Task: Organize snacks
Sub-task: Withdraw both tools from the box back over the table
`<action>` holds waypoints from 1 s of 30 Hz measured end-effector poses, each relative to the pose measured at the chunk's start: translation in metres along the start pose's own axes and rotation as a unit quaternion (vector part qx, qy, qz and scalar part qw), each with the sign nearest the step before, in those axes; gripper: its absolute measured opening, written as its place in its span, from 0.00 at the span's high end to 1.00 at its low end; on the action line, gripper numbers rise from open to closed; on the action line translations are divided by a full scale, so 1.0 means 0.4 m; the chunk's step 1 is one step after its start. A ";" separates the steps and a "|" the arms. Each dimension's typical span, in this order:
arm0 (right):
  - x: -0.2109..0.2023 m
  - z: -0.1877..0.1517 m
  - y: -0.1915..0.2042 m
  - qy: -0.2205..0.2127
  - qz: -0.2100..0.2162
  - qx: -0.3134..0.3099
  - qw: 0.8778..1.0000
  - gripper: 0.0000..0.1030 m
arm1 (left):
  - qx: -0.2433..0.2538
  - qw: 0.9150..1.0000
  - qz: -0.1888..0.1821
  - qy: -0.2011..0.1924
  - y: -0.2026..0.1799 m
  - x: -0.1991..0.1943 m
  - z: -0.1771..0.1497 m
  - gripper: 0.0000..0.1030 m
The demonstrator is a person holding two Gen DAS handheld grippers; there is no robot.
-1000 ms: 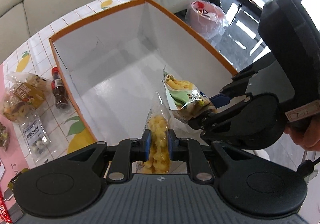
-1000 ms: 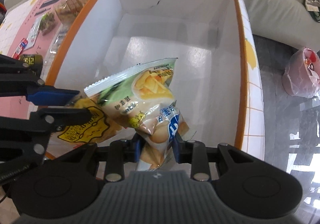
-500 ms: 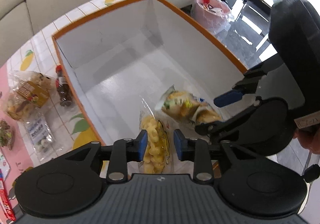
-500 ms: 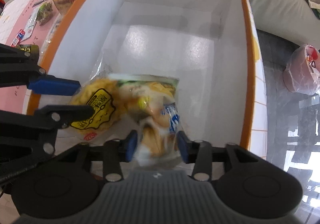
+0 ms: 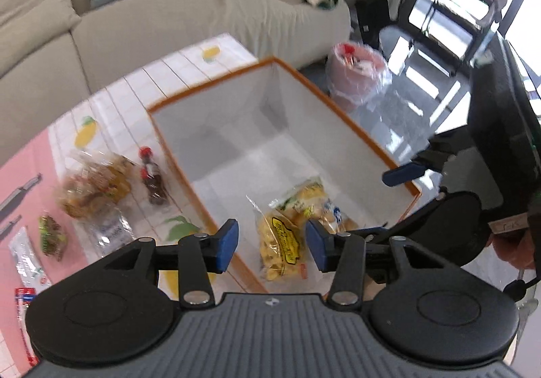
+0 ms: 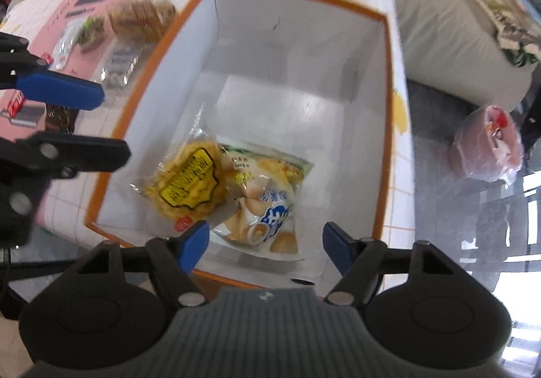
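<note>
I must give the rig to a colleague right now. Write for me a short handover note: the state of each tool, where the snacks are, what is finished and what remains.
Left tool: open, holds nothing; its jaws have just been opening.
Right tool: open, holds nothing; its jaws have just been opening.
Done: the yellow snack bag and the green-and-white snack bag lie in the orange-rimmed white box, near corner, edges overlapping.
Left: several snack packets and a small dark bottle with red cap lie on the tiled table beside the box. Pick these next and put them in.
</note>
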State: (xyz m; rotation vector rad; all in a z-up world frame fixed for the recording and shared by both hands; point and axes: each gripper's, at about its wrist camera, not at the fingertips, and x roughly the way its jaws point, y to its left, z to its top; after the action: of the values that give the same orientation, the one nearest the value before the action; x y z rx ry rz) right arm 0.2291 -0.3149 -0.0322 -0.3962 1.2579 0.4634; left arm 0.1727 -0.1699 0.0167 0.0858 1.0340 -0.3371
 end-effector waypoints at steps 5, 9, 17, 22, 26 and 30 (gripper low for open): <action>-0.074 -0.017 0.039 -0.057 -0.006 0.035 0.998 0.27 | -0.012 0.999 0.020 -0.037 0.048 -0.083 -0.032 0.47; -0.118 -0.034 0.087 -0.101 -0.016 0.060 0.993 0.23 | -0.029 0.997 0.036 -0.061 0.088 -0.133 -0.062 0.47; -0.174 -0.053 0.218 -0.189 0.003 0.082 0.979 0.23 | -0.084 0.989 0.073 -0.100 0.198 -0.213 -0.172 0.46; -0.172 -0.060 0.332 -0.235 0.015 0.085 0.968 0.23 | -0.114 0.982 0.104 -0.106 0.258 -0.227 -0.252 0.47; -0.150 -0.056 0.416 -0.263 0.013 0.085 0.961 0.23 | -0.135 0.978 0.128 -0.091 0.309 -0.218 -0.328 0.47; -0.106 -0.040 0.482 -0.260 0.024 0.089 0.961 0.23 | -0.166 0.971 0.144 -0.095 0.363 -0.211 -0.403 0.47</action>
State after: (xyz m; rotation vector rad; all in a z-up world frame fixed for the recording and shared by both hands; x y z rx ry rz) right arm 0.1025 -0.1659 -0.0016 -0.0788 0.7881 0.4549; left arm 0.0455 0.0239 -0.0067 -0.0966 0.8620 0.0926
